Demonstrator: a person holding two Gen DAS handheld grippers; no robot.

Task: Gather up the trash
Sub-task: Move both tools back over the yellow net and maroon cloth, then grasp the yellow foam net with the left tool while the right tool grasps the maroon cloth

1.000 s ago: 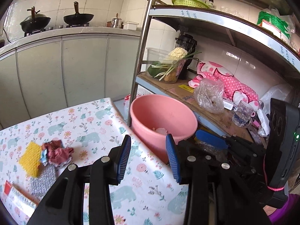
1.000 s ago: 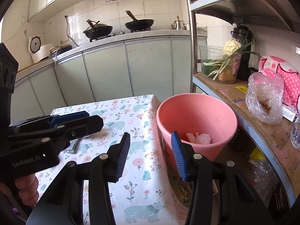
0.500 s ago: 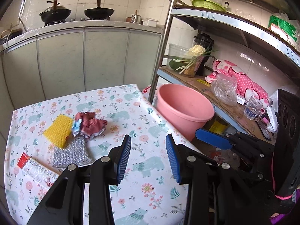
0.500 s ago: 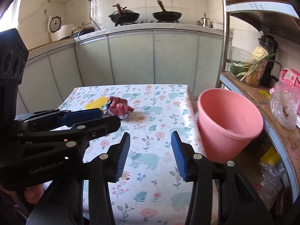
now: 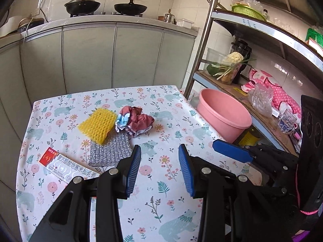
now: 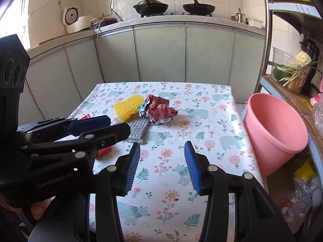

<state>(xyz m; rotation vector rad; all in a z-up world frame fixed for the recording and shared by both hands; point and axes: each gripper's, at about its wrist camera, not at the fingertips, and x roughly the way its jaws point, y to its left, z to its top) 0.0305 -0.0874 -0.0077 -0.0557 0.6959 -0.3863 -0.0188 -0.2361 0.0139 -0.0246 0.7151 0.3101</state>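
Note:
A crumpled red-brown wrapper [image 5: 135,119] lies on the floral tablecloth [image 5: 165,181], next to a yellow sponge [image 5: 99,125], a silver scouring pad [image 5: 110,151] and a red-and-white box [image 5: 64,166]. The wrapper [image 6: 160,110], sponge [image 6: 129,107] and pad [image 6: 139,130] also show in the right wrist view. A pink bucket [image 5: 224,114] stands off the table's right edge, also in the right wrist view [image 6: 276,133]. My left gripper [image 5: 159,168] is open and empty, above the table short of the trash. My right gripper [image 6: 162,166] is open and empty beside it.
A metal shelf rack [image 5: 203,40] stands right of the table with a vegetable container [image 5: 226,68], plastic bag [image 5: 260,100] and glass mug [image 5: 286,120]. Kitchen cabinets [image 6: 161,52] with two woks [image 6: 150,6] run behind the table.
Both grippers have pulled back from over the pink bucket and swung left toward the table. The trash pile has come into view ahead. Both stay open.

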